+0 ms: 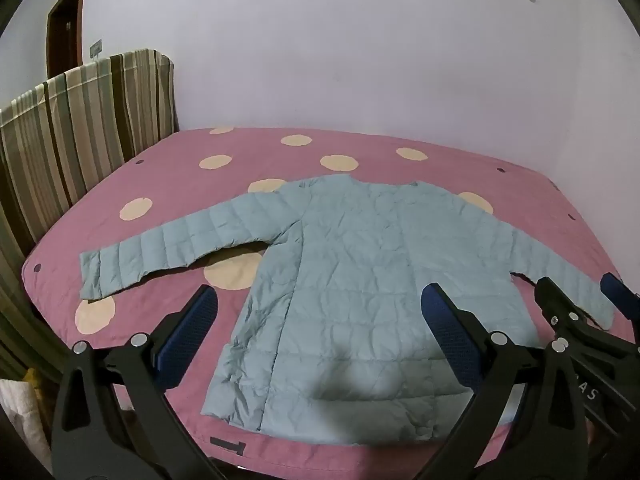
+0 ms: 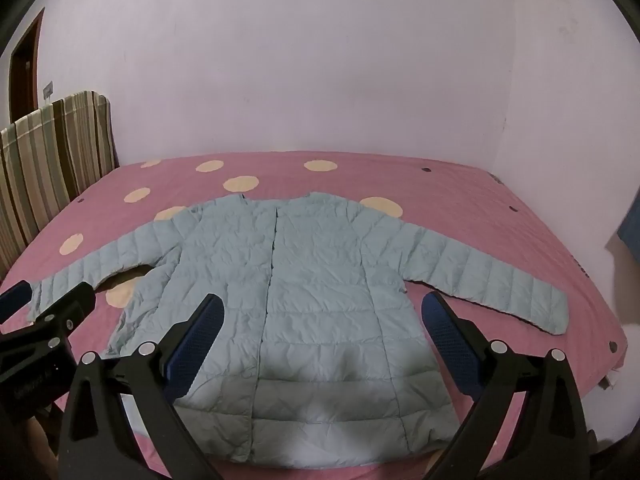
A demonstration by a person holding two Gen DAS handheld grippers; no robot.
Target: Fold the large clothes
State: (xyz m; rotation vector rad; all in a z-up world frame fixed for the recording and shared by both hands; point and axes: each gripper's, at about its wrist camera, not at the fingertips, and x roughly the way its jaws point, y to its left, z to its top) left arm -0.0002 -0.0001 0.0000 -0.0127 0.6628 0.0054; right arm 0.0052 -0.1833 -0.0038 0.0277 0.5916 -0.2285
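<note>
Garment: we count one pale blue quilted padded jacket (image 1: 352, 272), spread flat, two sleeves out, ahead of and below both tools.
Surface: one pink bedcover with cream dots (image 1: 168, 168).
Left gripper (image 1: 320, 300): released, jaws wide, holding nothing.
Right gripper (image 2: 322, 304): released, jaws wide, holding nothing.

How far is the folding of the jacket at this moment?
Done: the light blue jacket lies spread flat on the pink bed cover, front closed, both sleeves stretched out. In hand: nothing; the left gripper and right gripper hover open above its lower part. Left: all folding, since no sleeve or side is turned in yet.
</note>
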